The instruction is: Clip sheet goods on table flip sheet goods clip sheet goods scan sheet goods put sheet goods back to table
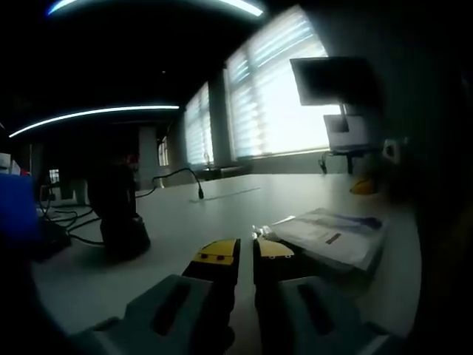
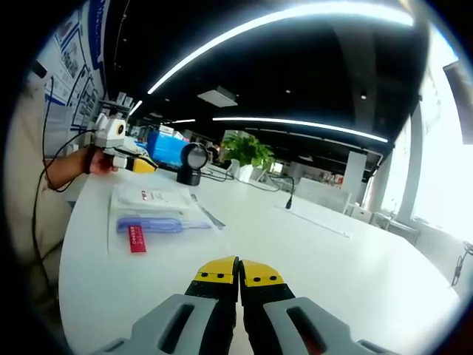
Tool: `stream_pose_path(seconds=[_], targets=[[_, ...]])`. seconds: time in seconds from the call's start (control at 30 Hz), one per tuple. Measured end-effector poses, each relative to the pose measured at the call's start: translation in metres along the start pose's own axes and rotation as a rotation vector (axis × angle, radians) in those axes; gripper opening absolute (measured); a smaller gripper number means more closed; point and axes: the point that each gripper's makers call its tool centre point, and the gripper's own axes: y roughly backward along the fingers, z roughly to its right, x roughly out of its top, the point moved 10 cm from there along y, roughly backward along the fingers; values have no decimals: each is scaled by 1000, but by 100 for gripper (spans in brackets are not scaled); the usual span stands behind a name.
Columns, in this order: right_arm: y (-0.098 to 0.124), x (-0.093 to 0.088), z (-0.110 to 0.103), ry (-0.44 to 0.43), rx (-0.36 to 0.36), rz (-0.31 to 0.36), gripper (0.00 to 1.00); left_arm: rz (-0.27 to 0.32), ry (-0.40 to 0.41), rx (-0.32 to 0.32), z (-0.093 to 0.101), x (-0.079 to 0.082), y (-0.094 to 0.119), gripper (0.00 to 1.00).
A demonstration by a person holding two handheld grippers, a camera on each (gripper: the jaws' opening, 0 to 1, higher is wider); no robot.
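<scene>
The left gripper (image 1: 246, 250) has its yellow-tipped jaws drawn nearly together with only a thin gap and nothing between them, hovering low over the white table (image 1: 222, 203). The right gripper (image 2: 239, 273) likewise has its jaws pressed together, empty, above the same table.

The sheet goods (image 2: 151, 211) lie flat on the table ahead and to the left of the right gripper: a stack of clear plastic packets, the top one with white card, blue printing and a red tag at its near edge. In the left gripper view the same stack (image 1: 329, 235) sits just beside and right of the jaw tips, close to the table edge. I count one stack; how many packets it holds is unclear.

Beyond it stands one black scanner on a stand (image 2: 193, 163), with a blue box (image 2: 164, 147) and a green plant (image 2: 247, 151) further back. A cable (image 2: 275, 179) crosses the table. At the left a hand (image 2: 97, 159) holds the other gripper.
</scene>
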Motion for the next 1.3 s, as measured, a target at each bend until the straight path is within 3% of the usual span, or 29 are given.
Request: stream_pose_path(seconds=[0.83, 1.13, 1.3], targets=[[0, 1, -2, 3, 1, -1, 0, -18, -43, 9, 5, 1, 0, 1], [0, 0, -2, 3, -4, -5, 0, -6, 7, 24, -2, 7, 3, 0], [0, 0, -2, 7, 6, -4, 0, 1, -36, 4, 3, 23, 2, 0]])
